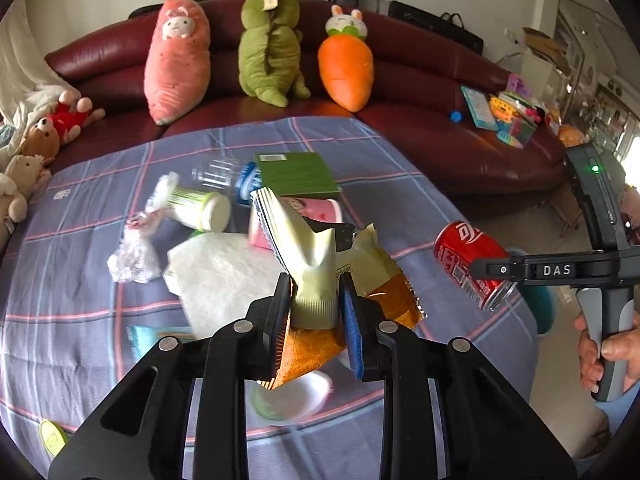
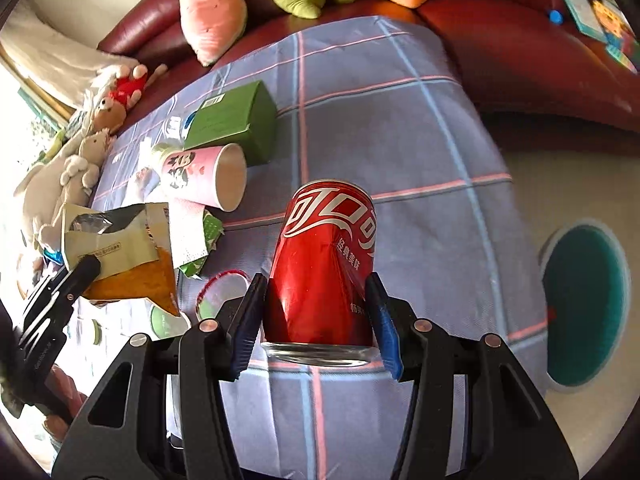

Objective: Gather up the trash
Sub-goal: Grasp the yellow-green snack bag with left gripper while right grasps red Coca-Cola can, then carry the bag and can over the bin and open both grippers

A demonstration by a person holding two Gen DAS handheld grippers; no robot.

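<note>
My left gripper [image 1: 314, 294] is shut on an empty cream and orange snack bag [image 1: 316, 268], lifted above the plaid-covered table [image 1: 400, 200]. The same bag [image 2: 132, 256] shows at the left of the right wrist view. My right gripper [image 2: 316, 300] is shut on a dented red cola can [image 2: 326, 256], held above the table; in the left wrist view the can [image 1: 466, 258] hangs at the right. On the cloth lie a pink paper cup [image 2: 204, 178], a green box [image 2: 236, 120], a clear plastic bottle [image 1: 224, 176], a white-green tube [image 1: 196, 206], crumpled wrap [image 1: 134, 252] and a white napkin [image 1: 224, 272].
A dark red sofa [image 1: 420, 128] curves behind the table with three plush toys [image 1: 272, 44] on it and small toys [image 1: 508, 116] at its right. Soft animals [image 1: 28, 152] lie at the left. A round teal bin [image 2: 584, 308] stands on the floor right of the table.
</note>
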